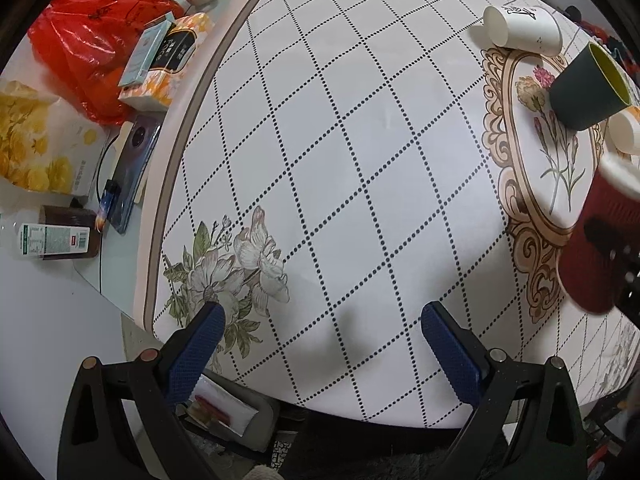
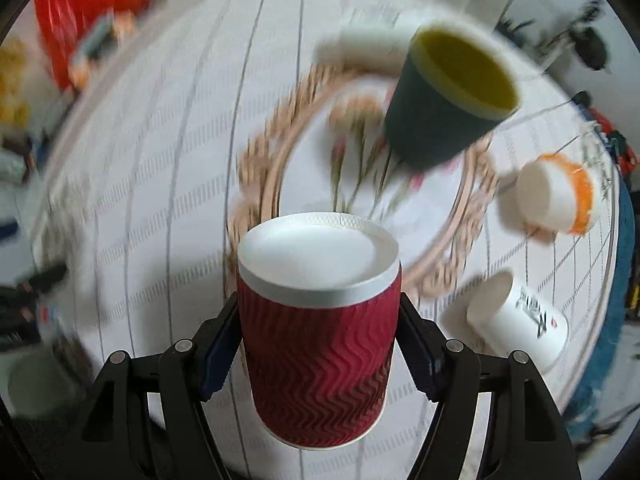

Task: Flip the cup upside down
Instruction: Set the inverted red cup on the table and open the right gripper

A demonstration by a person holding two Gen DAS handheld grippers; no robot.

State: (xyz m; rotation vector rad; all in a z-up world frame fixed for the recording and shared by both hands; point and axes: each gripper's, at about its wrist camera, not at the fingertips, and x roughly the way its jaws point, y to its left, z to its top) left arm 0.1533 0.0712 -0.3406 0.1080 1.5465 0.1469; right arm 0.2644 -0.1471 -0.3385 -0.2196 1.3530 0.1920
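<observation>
My right gripper (image 2: 320, 344) is shut on a red ribbed paper cup (image 2: 320, 364) and holds it above the table, its white base turned toward the camera. The background in the right wrist view is motion-blurred. The same red cup (image 1: 596, 240) shows at the right edge of the left wrist view, off the table, with the right gripper dark beside it. My left gripper (image 1: 320, 322) is open and empty, low over the near part of the white tablecloth (image 1: 360, 140).
A dark green cup with a yellow inside (image 2: 448, 100) stands on the flower medallion. A white printed cup (image 2: 520, 320) lies on its side. A small orange and white cup (image 2: 556, 196) lies nearby. Left of the table are a red bag (image 1: 92, 48), boxes and a phone (image 1: 132, 160).
</observation>
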